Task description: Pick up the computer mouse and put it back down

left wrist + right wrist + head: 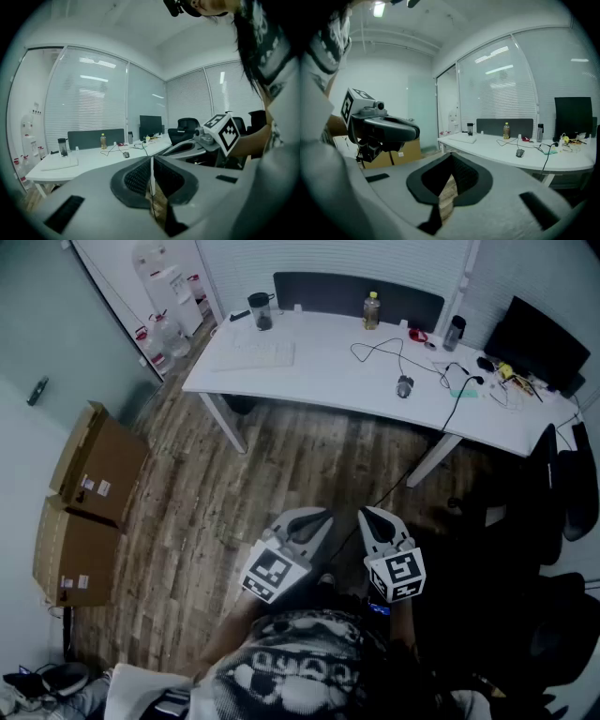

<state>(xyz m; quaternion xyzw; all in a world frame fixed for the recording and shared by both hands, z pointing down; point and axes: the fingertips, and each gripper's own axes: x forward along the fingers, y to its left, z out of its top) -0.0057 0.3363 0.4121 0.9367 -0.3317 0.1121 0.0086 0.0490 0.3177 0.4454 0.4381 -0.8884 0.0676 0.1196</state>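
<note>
Computer mouse (404,386): lay untouched near the worktop's (309,371) front edge, probably easy to reach from there.
Bottle (372,310): stood at the worktop's back edge, behind the mouse.
Left gripper (317,516): well short of the worktop, jaws pressed together, empty.
Right gripper (368,514): equally short of the worktop, also closed and empty, apparently because no reach had begun.

The desk (309,367) is white, the computer mouse (404,386) on it grey, the bottle (372,311) yellowish, the monitor (536,341) black. A dark grey partition (319,289) runs behind. The floor (206,493) is streaky brown-grey wood planking; the cardboard boxes (98,470) are tan. The left gripper (309,519) and right gripper (375,517) are pale grey, and their marker cubes (274,574) carry black-and-white squares. The person's top (300,667) is a black-and-white print.
</note>
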